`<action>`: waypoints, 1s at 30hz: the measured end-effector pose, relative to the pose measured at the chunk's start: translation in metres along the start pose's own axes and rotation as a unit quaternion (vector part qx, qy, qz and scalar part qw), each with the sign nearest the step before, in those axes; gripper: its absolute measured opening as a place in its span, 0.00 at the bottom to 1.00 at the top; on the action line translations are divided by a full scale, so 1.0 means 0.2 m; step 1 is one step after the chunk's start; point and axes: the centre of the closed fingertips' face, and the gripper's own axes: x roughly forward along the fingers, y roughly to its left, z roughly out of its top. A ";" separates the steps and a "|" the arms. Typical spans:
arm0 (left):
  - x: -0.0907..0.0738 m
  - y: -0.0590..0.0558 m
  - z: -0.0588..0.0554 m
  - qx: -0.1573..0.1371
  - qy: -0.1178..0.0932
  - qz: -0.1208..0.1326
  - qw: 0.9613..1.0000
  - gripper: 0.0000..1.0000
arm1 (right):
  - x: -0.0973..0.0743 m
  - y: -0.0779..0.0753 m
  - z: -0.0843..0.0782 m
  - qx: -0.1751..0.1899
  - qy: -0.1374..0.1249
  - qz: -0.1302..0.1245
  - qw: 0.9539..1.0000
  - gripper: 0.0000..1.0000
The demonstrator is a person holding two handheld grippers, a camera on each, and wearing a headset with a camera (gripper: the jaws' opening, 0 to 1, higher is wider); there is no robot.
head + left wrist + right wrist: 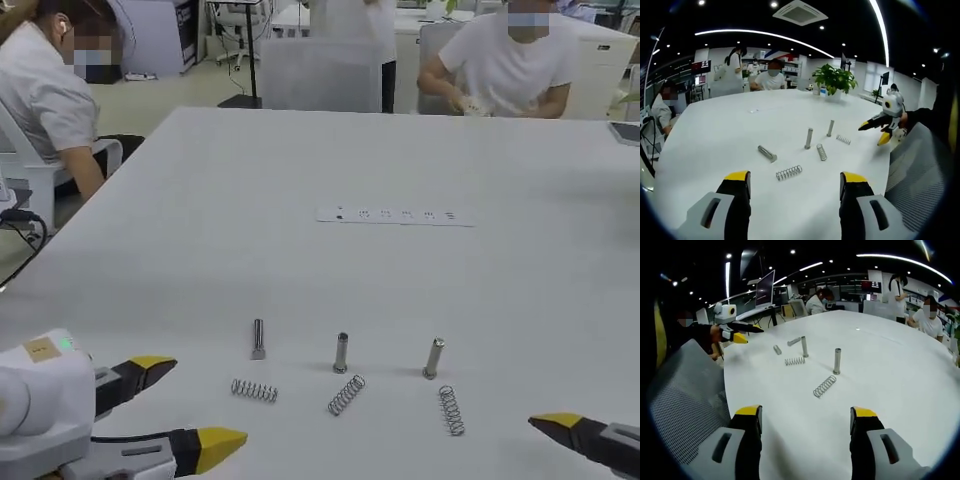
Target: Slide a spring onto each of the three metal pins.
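Note:
Three metal pins rest on the white table [300, 180]. The left pin [258, 338] lies on its side, while the middle pin [341, 352] and the right pin [433, 357] stand upright. A spring lies just in front of each: the left spring [254, 390], the middle spring [347, 394] and the right spring [451, 410]. My left gripper [185, 402] hovers open at the bottom left, short of the left spring [789, 172]. Open as well, my right gripper [562, 424] sits at the bottom right, and the spring nearest it [824, 386] lies ahead of its jaws. Neither gripper holds anything.
A white strip with small markings [395, 215] lies further back on the table. People sit along the far edge and at the left. A potted plant [835, 80] stands on the table's far side. A mesh chair back [685, 390] is near the front edge.

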 end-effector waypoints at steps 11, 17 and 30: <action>0.10 0.07 0.07 0.015 0.007 -0.008 1.000 0.66 | -0.01 -0.02 0.01 0.003 -0.006 -0.007 1.000 0.71; 0.15 0.11 0.11 0.018 0.011 -0.006 1.000 0.64 | -0.01 -0.01 0.00 0.007 -0.007 -0.008 1.000 0.70; 0.25 0.21 0.16 0.016 0.026 0.007 1.000 0.61 | 0.00 -0.02 0.00 0.010 -0.008 -0.010 1.000 0.70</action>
